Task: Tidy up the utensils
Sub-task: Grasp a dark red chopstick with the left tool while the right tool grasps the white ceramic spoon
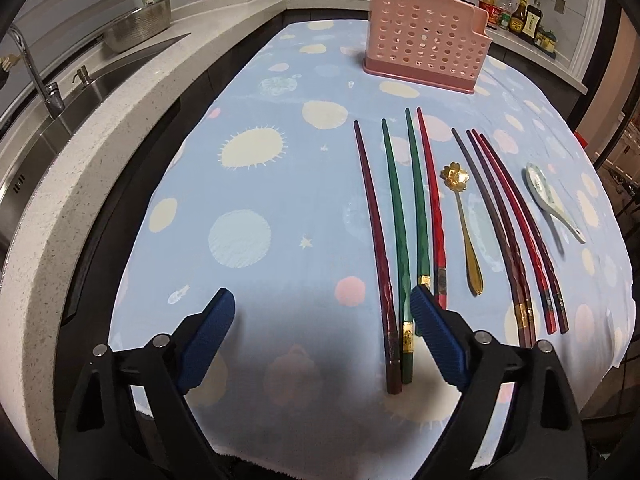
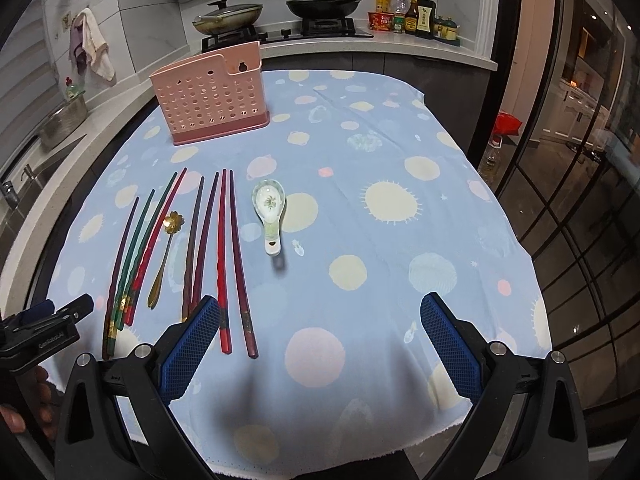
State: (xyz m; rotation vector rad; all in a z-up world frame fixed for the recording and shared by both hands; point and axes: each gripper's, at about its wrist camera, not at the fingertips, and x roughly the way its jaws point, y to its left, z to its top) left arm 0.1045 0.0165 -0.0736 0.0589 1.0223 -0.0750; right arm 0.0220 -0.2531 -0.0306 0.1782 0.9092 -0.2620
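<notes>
Left gripper (image 1: 322, 312) wide open, empty, over the near left chopsticks (image 1: 400, 240). Right gripper (image 2: 320, 320) wide open, empty, beside the right chopsticks (image 2: 232, 264). Gold spoon (image 1: 466, 232), ceramic spoon (image 2: 270, 210) flat on surface (image 2: 360, 160); pink holder (image 1: 426, 44) far, upright.

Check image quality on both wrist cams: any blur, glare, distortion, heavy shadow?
Left wrist view: sharp, strong fisheye bending the counter edge; dark shadow on the cloth between the open left gripper fingers. Right wrist view: also sharp, dim warm light, reflections in the glass door, shadow pooled under the open right gripper, black corners.
</notes>
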